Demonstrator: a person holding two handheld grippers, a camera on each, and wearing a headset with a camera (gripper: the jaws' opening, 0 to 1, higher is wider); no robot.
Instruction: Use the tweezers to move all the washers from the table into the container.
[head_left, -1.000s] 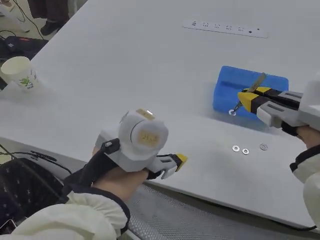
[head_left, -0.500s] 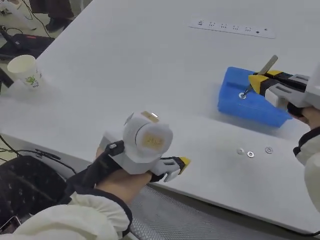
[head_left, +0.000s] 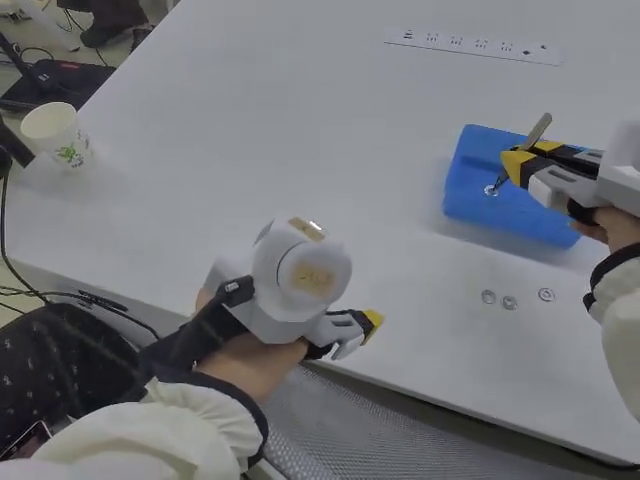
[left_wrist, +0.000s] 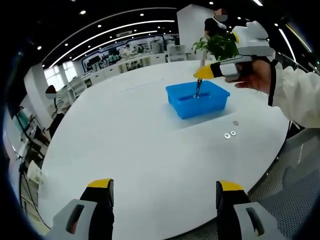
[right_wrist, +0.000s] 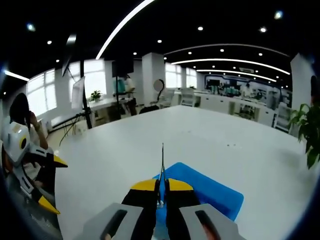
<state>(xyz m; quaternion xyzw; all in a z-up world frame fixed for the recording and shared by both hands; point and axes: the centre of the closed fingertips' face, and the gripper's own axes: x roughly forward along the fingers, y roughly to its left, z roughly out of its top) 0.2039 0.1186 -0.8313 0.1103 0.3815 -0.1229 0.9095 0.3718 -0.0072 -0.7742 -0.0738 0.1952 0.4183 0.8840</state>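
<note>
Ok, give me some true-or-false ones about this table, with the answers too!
1. The right gripper is shut on the tweezers. True.
2. The container is red. False: it is blue.
3. Three washers lie on the table. True.
4. The left gripper holds a washer. False: its jaws stand open with nothing between them.

The table (head_left: 300, 130) has a smooth, matt white top. The container (head_left: 470, 205) looks like blue plastic with a slight sheen. The tweezers (head_left: 538, 128) are bare grey metal, and the washers (head_left: 508, 302) are bright metal. The left gripper (head_left: 360, 332) and right gripper (head_left: 512, 166) have smooth white plastic shells, yellow at the jaw tips. The paper cup (head_left: 58, 135) is matt white.
</note>
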